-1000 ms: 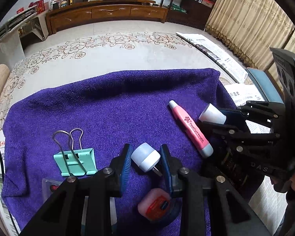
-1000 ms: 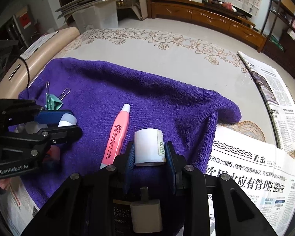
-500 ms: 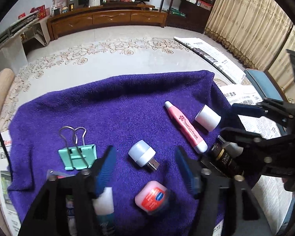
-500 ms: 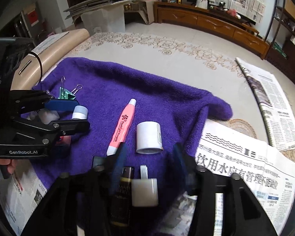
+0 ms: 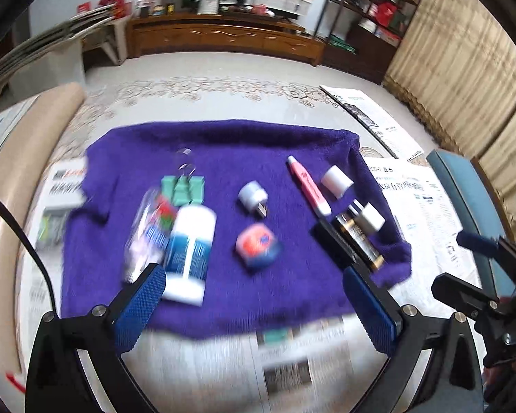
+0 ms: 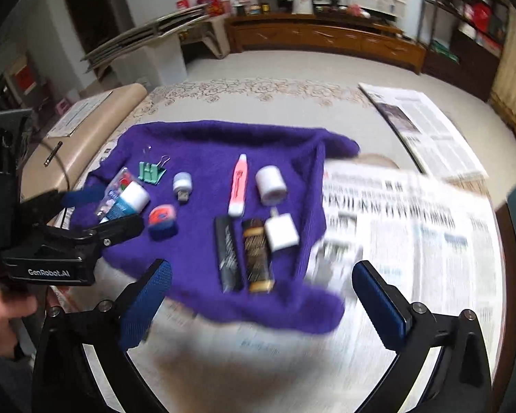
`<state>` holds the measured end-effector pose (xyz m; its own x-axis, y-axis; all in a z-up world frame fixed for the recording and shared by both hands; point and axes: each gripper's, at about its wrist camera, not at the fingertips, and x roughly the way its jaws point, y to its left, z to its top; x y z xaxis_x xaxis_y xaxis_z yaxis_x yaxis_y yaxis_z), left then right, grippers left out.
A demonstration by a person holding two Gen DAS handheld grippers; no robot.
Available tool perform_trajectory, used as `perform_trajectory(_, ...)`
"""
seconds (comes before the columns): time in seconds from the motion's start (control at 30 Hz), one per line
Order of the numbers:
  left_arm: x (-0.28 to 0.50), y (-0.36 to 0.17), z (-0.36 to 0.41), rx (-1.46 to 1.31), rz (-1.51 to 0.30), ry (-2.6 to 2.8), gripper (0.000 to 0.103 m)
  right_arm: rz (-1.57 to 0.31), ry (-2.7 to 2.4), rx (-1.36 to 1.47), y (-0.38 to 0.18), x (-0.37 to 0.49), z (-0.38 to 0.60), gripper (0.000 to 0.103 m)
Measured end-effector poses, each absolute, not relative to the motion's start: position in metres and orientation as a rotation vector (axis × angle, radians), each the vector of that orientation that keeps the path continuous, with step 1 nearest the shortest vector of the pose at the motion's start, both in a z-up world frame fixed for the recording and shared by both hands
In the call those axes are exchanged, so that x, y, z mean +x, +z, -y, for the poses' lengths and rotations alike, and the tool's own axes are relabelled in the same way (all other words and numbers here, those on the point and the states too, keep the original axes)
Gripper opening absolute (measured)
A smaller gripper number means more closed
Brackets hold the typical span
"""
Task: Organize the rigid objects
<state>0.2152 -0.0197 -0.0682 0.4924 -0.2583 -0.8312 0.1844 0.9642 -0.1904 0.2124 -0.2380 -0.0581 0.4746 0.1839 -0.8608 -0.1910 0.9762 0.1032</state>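
Note:
A purple towel (image 5: 223, 148) (image 6: 206, 144) carries several small objects. On it lie a green binder clip (image 5: 182, 189) (image 6: 150, 172), a white bottle (image 5: 189, 241) (image 6: 129, 199), a small USB light (image 5: 253, 196) (image 6: 182, 184), a round red-topped tin (image 5: 256, 246) (image 6: 161, 218), a pink pen (image 5: 308, 189) (image 6: 238, 186), a white cap (image 5: 337, 179) (image 6: 271, 180), a white charger plug (image 5: 369, 218) (image 6: 281, 232) and two dark tubes (image 6: 244, 253). My left gripper (image 5: 254, 304) is open and empty, above the towel's near edge. My right gripper (image 6: 261, 303) is open and empty, near the towel's front right corner.
Newspapers (image 6: 412, 227) cover the table to the right of and under the towel. A beige padded edge (image 5: 3, 179) runs along the left. A blue chair (image 5: 464, 186) stands at the right. A patterned floor and a wooden cabinet (image 6: 326, 39) lie beyond.
Both grippers opened, let go of the USB light and the white cap, and pulled back and up from the towel. Both objects now lie on the towel.

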Motion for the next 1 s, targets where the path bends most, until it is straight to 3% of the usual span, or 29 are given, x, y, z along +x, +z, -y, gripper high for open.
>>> perform_trajectory(0.53, 0.099, 0.0, -0.007, -0.041, -0.935, -0.166, 0.103, -1.028, 0.137, 0.121, -0.025, 0.097, 0.206, 0.103)
perform_trajectory(1.0, 0.071, -0.007, -0.017, 0.022, -0.913, -0.035, 0.103, -1.014, 0.06, 0.093, -0.01, 0.055, 0.209, 0.103)
